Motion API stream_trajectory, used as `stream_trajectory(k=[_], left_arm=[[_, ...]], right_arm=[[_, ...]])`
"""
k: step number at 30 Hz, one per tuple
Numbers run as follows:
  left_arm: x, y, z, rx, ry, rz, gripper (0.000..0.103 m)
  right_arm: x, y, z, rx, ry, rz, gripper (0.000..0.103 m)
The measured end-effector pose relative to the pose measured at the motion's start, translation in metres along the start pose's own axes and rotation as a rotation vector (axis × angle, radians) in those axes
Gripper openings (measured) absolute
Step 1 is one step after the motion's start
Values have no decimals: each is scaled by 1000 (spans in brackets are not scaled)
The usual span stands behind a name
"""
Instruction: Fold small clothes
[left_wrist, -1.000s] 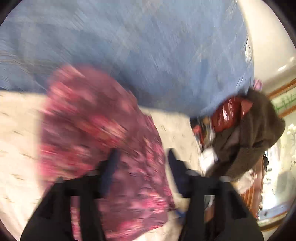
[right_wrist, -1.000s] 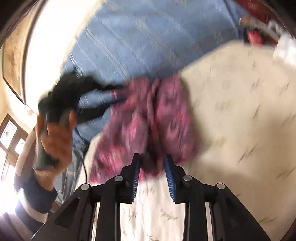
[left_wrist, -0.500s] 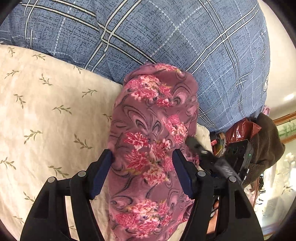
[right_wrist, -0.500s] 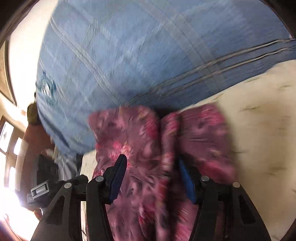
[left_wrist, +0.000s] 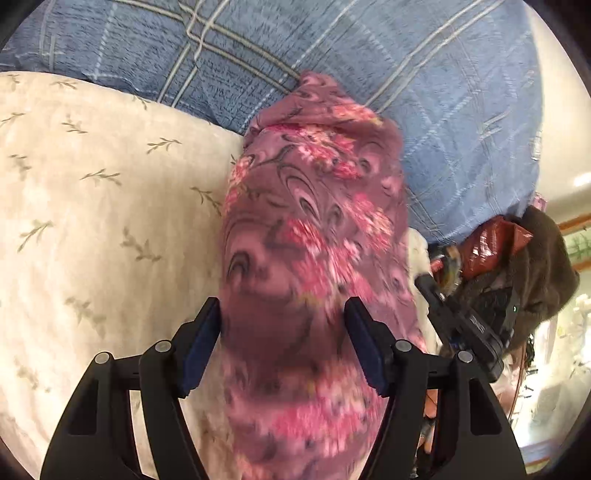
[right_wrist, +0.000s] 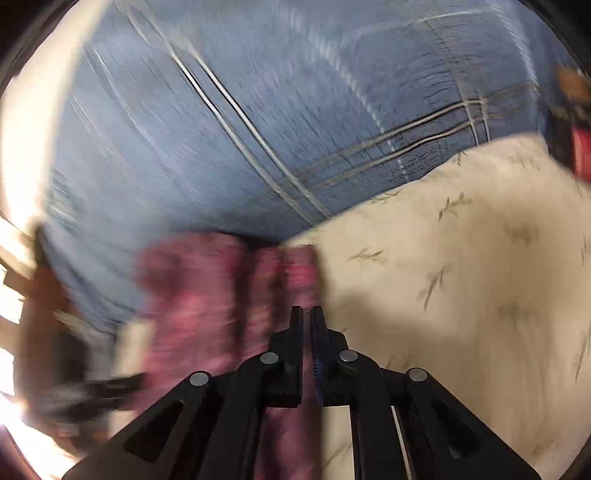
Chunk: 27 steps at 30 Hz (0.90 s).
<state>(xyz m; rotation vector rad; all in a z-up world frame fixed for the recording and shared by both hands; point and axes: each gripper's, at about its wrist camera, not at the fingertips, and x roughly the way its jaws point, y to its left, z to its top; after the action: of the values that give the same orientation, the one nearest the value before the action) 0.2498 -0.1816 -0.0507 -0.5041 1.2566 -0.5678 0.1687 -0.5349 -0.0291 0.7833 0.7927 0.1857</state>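
A small purple garment with pink flowers (left_wrist: 314, 236) lies bunched on the cream leaf-print sheet (left_wrist: 96, 206), its far end against the blue plaid cover. My left gripper (left_wrist: 282, 341) is open, its jaws standing on either side of the garment's near part. In the right wrist view the same garment (right_wrist: 221, 295) is blurred, low and left of centre. My right gripper (right_wrist: 306, 321) has its jaws nearly together at the garment's right edge; whether cloth is pinched between them does not show. The right gripper also shows at the left wrist view's right edge (left_wrist: 465, 332).
A blue plaid cover (left_wrist: 332, 55) fills the far side of the bed, also in the right wrist view (right_wrist: 258, 110). A brown fuzzy cloth (left_wrist: 543, 266) and a red shiny bag (left_wrist: 495, 243) lie at the right beyond the bed. A red object (right_wrist: 580, 155) sits at the far right.
My right gripper has closed from wide open to nearly shut at the garment's edge. My left gripper has moved closer over the garment and stays open.
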Motion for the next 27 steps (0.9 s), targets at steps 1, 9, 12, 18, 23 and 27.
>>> stream_trajectory(k=[1, 9, 12, 18, 23, 27], left_arm=[[-5, 2, -6, -2, -9, -12, 67], [-8, 6, -51, -78, 10, -57, 68], [-20, -4, -64, -44, -27, -41, 68], [-2, -7, -82, 34, -22, 82, 69], [-15, -6, -90, 36, 5, 53, 69], [-32, -2, -84, 28, -37, 45, 69]], right_arm=[[-12, 1, -9, 1, 11, 47, 24], [-1, 28, -73, -164, 149, 13, 21], [-34, 48, -72, -230, 33, 32, 10], [-21, 14, -91, -217, 85, -145, 10], [-49, 8, -89, -118, 7, -52, 18], [-59, -2, -84, -57, -12, -50, 33]])
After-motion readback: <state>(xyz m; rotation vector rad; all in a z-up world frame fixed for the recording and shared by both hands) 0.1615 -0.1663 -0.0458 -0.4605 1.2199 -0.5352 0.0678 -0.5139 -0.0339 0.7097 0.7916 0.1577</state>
